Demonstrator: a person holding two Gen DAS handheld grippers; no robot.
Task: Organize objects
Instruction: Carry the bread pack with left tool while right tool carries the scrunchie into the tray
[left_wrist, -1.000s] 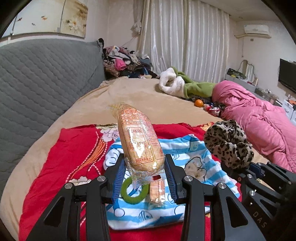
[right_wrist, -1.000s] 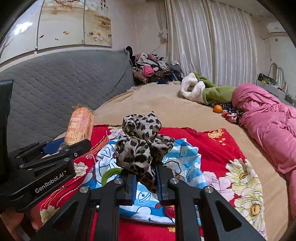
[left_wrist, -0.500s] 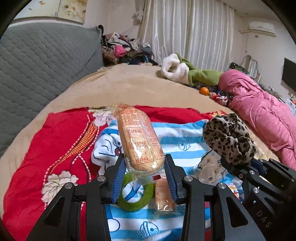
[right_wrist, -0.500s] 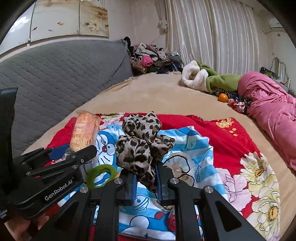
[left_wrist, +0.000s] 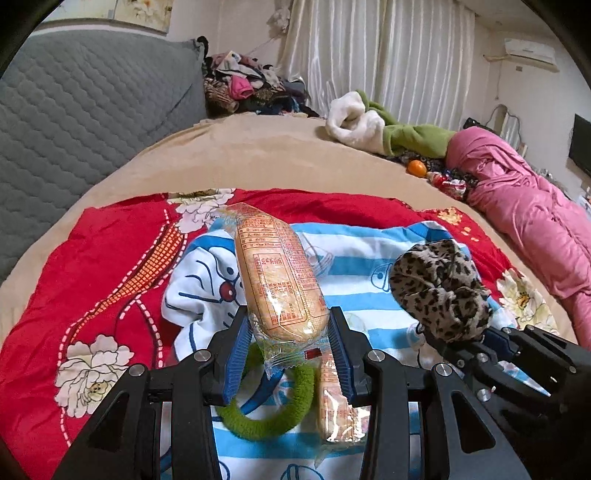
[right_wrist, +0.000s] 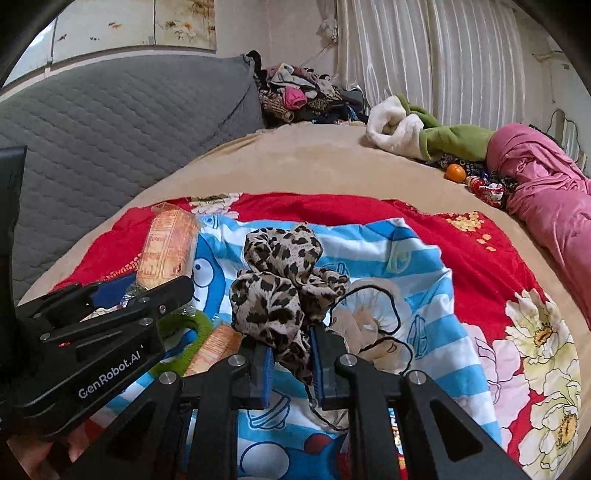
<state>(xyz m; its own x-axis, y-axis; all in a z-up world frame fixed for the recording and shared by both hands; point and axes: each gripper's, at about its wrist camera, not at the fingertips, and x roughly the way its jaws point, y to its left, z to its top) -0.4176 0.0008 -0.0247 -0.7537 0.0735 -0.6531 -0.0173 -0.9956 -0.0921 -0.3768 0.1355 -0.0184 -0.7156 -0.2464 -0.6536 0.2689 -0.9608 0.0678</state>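
Left wrist view: left gripper (left_wrist: 289, 345) clamps a wrapped cracker packet (left_wrist: 277, 277) by its near end, long axis pointing away over the striped cloth (left_wrist: 365, 266). Just beside it, right gripper (right_wrist: 292, 363) pinches a leopard scrunchie (right_wrist: 284, 280), held upright.

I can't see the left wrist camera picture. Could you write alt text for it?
The left tool grips a wrapped biscuit packet above a blue striped cartoon cloth on a red floral blanket. A green hair tie lies below; the right tool holds a leopard-print scrunchie.
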